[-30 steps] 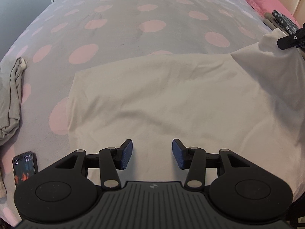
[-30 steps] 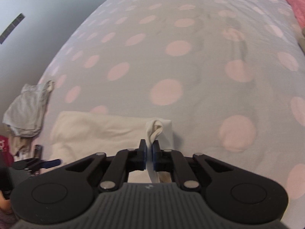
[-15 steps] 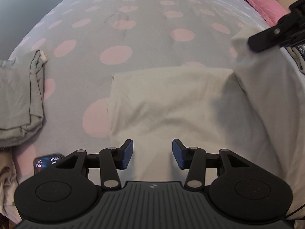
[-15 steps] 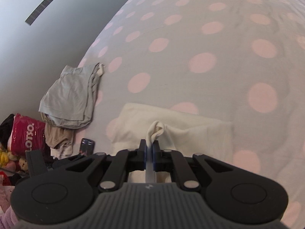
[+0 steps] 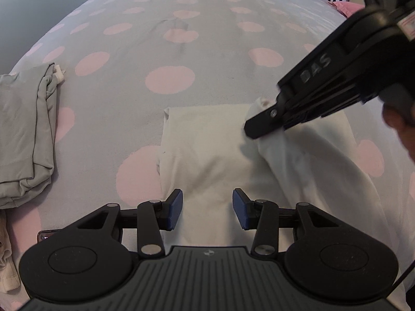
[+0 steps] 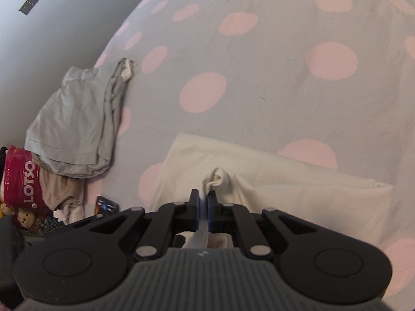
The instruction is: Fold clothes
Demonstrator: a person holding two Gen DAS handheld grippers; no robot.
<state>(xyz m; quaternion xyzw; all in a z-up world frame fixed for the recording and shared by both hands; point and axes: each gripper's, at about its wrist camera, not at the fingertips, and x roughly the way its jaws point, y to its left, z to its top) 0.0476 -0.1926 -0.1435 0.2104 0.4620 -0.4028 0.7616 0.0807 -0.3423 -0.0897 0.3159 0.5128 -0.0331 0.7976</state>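
Observation:
A white garment [image 5: 207,153] lies on the polka-dot bed, its right part lifted and folded over toward the left. My right gripper [image 6: 203,202] is shut on a bunched corner of the white garment [image 6: 298,197]; it also shows in the left wrist view [image 5: 262,127], above the garment's middle. My left gripper [image 5: 207,208] is open and empty, low over the garment's near edge.
A folded grey garment [image 5: 23,134] lies at the bed's left edge, also in the right wrist view [image 6: 75,127]. A phone [image 6: 105,204] lies near it. A pink bag [image 6: 22,178], toys and beige cloth sit at the far left. The grey bedspread with pink dots [image 5: 181,51] stretches beyond.
My right gripper has carried the garment's corner leftward across the garment, folding it over. My left gripper has stayed open near the garment's near edge as the view shifted right.

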